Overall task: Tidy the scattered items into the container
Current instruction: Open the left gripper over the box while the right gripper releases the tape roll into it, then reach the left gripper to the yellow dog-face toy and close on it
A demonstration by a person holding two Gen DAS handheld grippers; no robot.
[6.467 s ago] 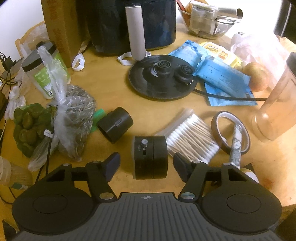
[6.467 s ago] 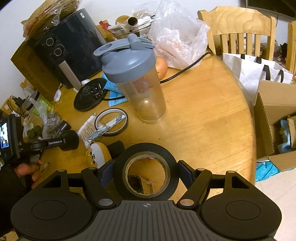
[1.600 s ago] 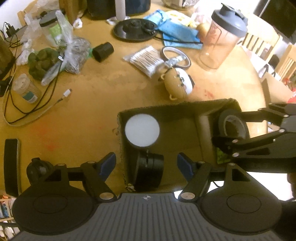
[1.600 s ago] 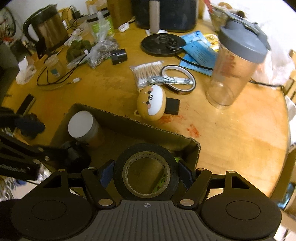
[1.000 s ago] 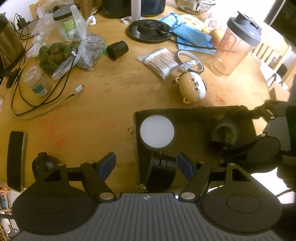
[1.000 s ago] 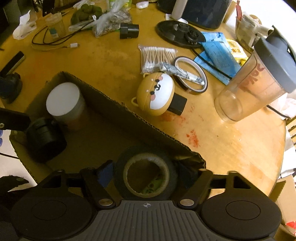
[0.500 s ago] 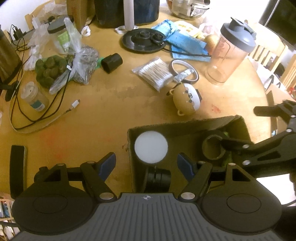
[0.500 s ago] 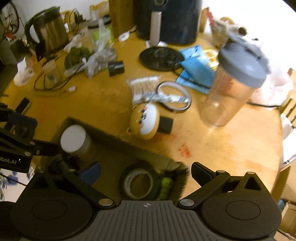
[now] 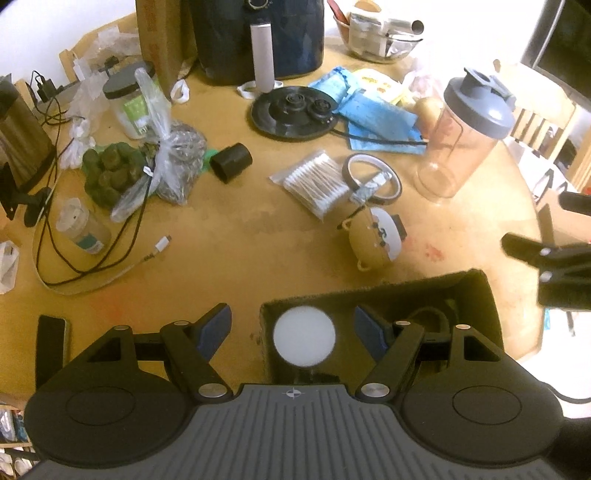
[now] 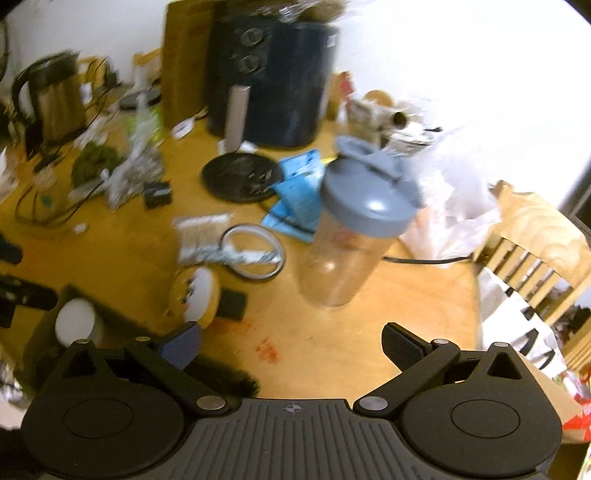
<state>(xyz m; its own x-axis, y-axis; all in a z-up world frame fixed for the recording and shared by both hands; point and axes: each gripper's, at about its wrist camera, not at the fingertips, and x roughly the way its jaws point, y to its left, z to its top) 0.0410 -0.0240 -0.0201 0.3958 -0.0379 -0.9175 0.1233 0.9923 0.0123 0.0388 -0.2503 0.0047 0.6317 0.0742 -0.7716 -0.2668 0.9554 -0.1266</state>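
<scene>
I count one box (image 9: pixel 476 291), one shaker (image 9: pixel 463 136), one swab pack (image 9: pixel 317 182). One tape ring (image 9: pixel 373 177), one plush (image 9: pixel 371 242), one phone (image 9: pixel 50 350).

Kitchen appliances and furniture around a cluttered wooden surface (image 9: pixel 240 236).

A dark air fryer (image 9: pixel 258 33) stands at the far edge, with a tall brown cardboard box (image 9: pixel 162 37) just beside it and a round black kettle base (image 9: pixel 293 112) in front of it. The metal kettle (image 10: pixel 55 99) stands well apart from that base, at the far left. A glass bowl (image 9: pixel 384 40) stuffed with packets sits right of the fryer. A dark phone (image 9: pixel 51 345) lies flat near the surface's close edge, and a white-tipped charging cable (image 9: pixel 92 254) loops nearby. A wooden chair (image 10: pixel 535 240) stands beyond the right rim, with a white bag (image 10: pixel 517 325) in front of it.
</scene>
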